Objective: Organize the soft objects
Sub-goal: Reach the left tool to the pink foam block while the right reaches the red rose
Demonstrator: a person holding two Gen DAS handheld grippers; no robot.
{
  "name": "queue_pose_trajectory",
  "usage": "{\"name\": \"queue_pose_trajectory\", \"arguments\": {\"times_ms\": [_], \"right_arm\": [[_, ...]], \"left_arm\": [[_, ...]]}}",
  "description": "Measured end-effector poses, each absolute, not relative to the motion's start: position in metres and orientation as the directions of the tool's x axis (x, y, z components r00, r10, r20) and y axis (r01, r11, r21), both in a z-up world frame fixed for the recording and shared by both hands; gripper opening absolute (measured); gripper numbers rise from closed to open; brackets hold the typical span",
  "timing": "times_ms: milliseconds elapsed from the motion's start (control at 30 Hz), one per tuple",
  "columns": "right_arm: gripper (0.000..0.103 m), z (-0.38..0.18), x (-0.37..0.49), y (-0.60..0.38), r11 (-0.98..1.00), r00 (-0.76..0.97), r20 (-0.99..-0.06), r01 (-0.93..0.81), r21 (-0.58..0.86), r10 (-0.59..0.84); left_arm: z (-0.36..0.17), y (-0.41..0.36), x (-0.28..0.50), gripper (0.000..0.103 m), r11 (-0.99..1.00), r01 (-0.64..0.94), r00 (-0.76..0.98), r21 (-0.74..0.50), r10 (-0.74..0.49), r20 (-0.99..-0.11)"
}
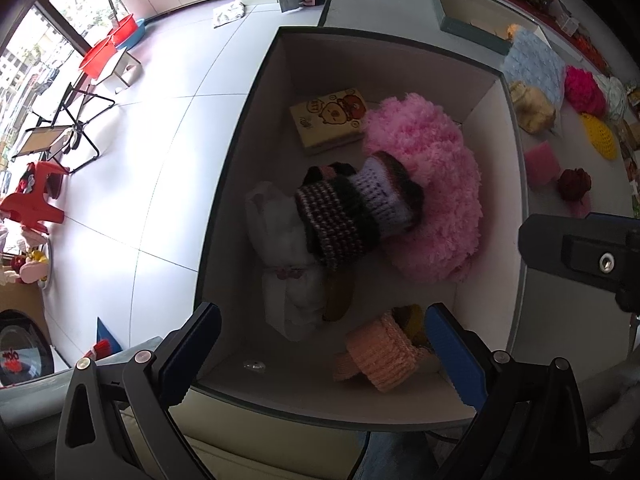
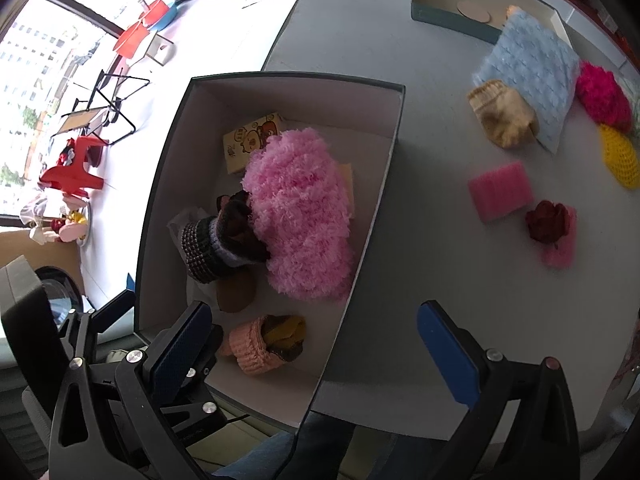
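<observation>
A dark-rimmed box (image 1: 516, 152) (image 2: 372, 216) on the table holds a fluffy pink cushion (image 1: 432, 192) (image 2: 304, 216), a striped knitted piece (image 1: 356, 216) (image 2: 216, 244), a white soft item (image 1: 288, 272), a yellow tissue pack (image 1: 332, 120) (image 2: 248, 140) and a peach knitted cup (image 1: 380, 356) (image 2: 256, 344). My left gripper (image 1: 324, 360) is open and empty above the box's near end. My right gripper (image 2: 316, 352) is open and empty over the box's near right rim. On the table lie a pink sponge (image 2: 500, 192), a dark red flower (image 2: 548, 220), a tan knit (image 2: 504, 116) and a blue pillow (image 2: 532, 68).
A magenta fluffy item (image 2: 604, 96) and a yellow knit (image 2: 618, 156) lie at the table's right. A teal-sided tray (image 2: 452, 12) stands at the back. The floor to the left holds red stools (image 2: 72, 168) and a folding chair (image 2: 104, 108).
</observation>
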State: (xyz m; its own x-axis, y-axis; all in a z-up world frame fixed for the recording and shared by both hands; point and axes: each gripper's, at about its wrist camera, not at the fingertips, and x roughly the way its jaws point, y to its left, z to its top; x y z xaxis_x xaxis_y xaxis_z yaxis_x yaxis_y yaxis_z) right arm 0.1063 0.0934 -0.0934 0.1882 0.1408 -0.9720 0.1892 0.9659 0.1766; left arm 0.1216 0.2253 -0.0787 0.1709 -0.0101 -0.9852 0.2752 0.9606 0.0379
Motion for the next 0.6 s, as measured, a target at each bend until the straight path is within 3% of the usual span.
{"name": "queue_pose_trajectory", "arguments": {"times_ms": [400, 600], "right_arm": [[0.103, -0.098, 0.091, 0.034, 0.951, 0.183, -0.964, 0.206, 0.229, 0.192], [0.103, -0.115, 0.067, -0.046, 0.926, 0.164, -0.975, 0.324, 0.195, 0.148]], "left_arm": [[-0.057, 0.176, 0.112, 0.102, 0.965, 0.255, 0.185, 0.060, 0.012, -0.983], [-0.041, 0.113, 0.112, 0.102, 0.948, 0.316, 0.212, 0.045, -0.024, -0.977]]}}
